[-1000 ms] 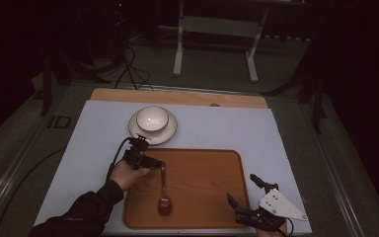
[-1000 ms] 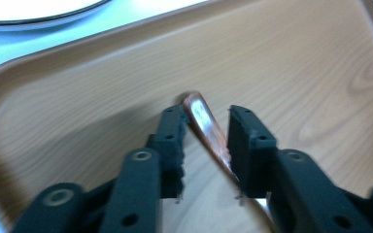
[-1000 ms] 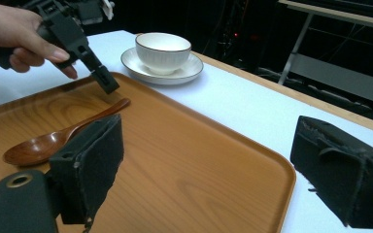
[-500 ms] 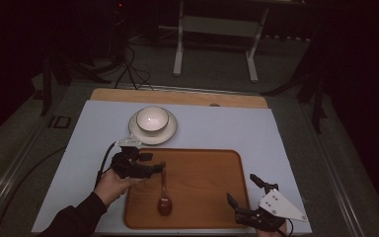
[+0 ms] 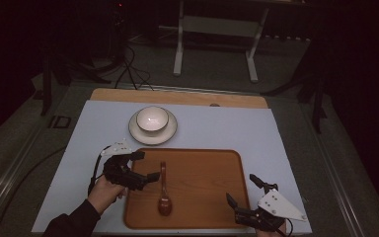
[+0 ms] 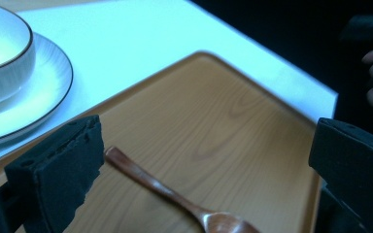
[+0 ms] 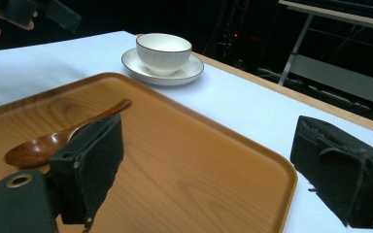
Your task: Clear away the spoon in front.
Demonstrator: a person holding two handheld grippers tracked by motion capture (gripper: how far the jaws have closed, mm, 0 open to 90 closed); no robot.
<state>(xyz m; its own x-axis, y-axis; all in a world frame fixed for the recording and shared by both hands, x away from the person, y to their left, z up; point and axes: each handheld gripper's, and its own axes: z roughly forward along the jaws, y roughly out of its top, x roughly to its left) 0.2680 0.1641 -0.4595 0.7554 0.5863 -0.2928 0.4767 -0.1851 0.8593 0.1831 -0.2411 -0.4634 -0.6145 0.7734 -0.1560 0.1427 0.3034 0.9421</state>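
A dark wooden spoon lies flat on the brown wooden tray, handle toward the far side. My left gripper hovers at the tray's left edge, just left of the handle. Its jaws have just been opening and stand wide apart with nothing gripped. In the left gripper view the spoon rests on the tray below the jaws. My right gripper is open at the tray's near right corner, empty. From the right gripper view, the spoon lies beyond my left jaw.
A white bowl sits on a white saucer just beyond the tray. The white table cover ends close to my right gripper on the right. A metal stand and cables are on the floor behind the table.
My left gripper let go of the spoon's handle, opened wide and drew back to the left and upward. The spoon stays on the tray. My right gripper has not moved.
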